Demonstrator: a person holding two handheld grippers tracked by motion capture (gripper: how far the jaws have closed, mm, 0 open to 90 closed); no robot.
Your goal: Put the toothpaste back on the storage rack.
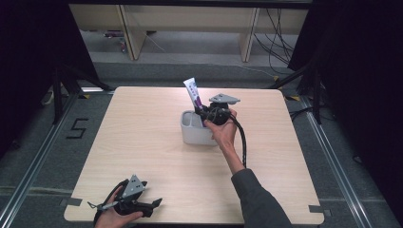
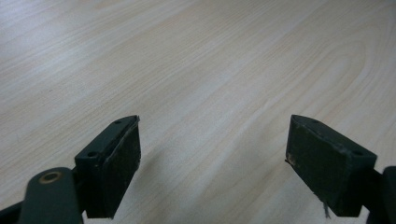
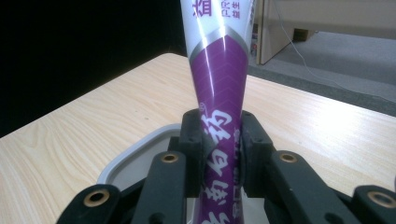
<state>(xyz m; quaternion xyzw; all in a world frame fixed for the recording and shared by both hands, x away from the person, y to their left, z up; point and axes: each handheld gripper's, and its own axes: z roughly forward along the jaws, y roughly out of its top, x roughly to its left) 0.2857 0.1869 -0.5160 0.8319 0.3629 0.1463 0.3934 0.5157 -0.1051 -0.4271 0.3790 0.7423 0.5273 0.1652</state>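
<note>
Gripping a purple and white plastic toothpaste tube (image 3: 218, 93), the right gripper (image 3: 219, 140) is pressing its two black jaws against the tube's narrow purple waist in the right gripper view; the tube is standing nearly upright, its white printed end rising above the jaws and its lower end dipping into a light grey rectangular plastic holder (image 3: 135, 156) just below; in the high view the same tube (image 1: 193, 93) is leaning slightly toward the far left corner of the light wooden table (image 1: 142, 142), held over the grey holder (image 1: 192, 135), which is sitting near the middle of the table, a little toward the far edge; the right gripper (image 1: 205, 114) is hovering at the holder's right side, with the person's right hand (image 1: 223, 130) wrapped around its body and a dark sleeve (image 1: 259, 199) trailing back to the near edge; the left gripper (image 1: 154, 203) is resting at the near left corner of the table, held in the person's left hand (image 1: 114, 218), well apart from the holder; in the left gripper view its jaws are standing wide apart over bare wood grain, with nothing between them.
</note>
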